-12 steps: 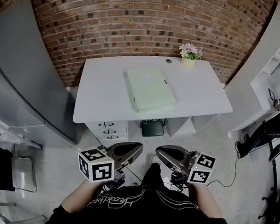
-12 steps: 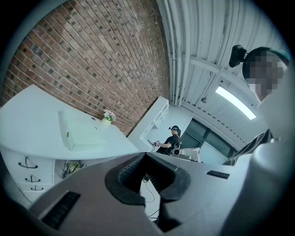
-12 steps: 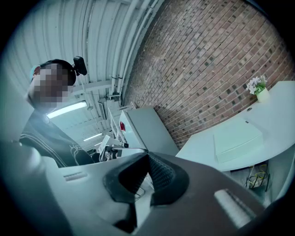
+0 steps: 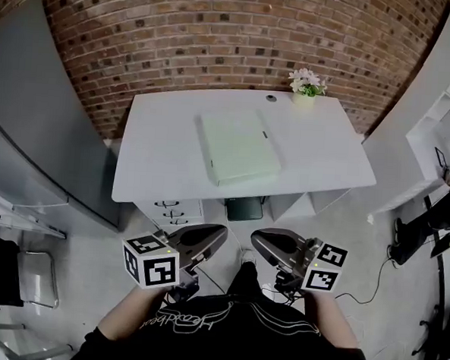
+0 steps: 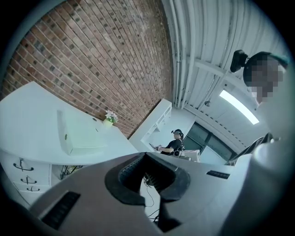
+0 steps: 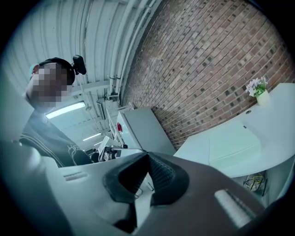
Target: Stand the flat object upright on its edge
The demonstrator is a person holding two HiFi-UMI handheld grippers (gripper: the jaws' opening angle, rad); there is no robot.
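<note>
Almost nothing has shifted. At lower left, the left gripper (image 4: 215, 237) keeps its fingers shut on nothing. The flat object (image 4: 238, 147) lies flat on the worktop (image 4: 326, 147), upper centre, well apart from both. At lower right, the right gripper (image 4: 261, 243) is likewise closed and empty, so I judge the reach not yet begun.

The flat object (image 4: 238, 147) is a pale green, rectangular slab, thin like a closed case. It lies flat on its broad face, not on edge. In the head view it sits just above the middle of the frame, near the centre of the white surface (image 4: 154, 160), its long sides slightly skewed to the surface's edges. A small dark mark on its right edge is perhaps a clasp.
</note>
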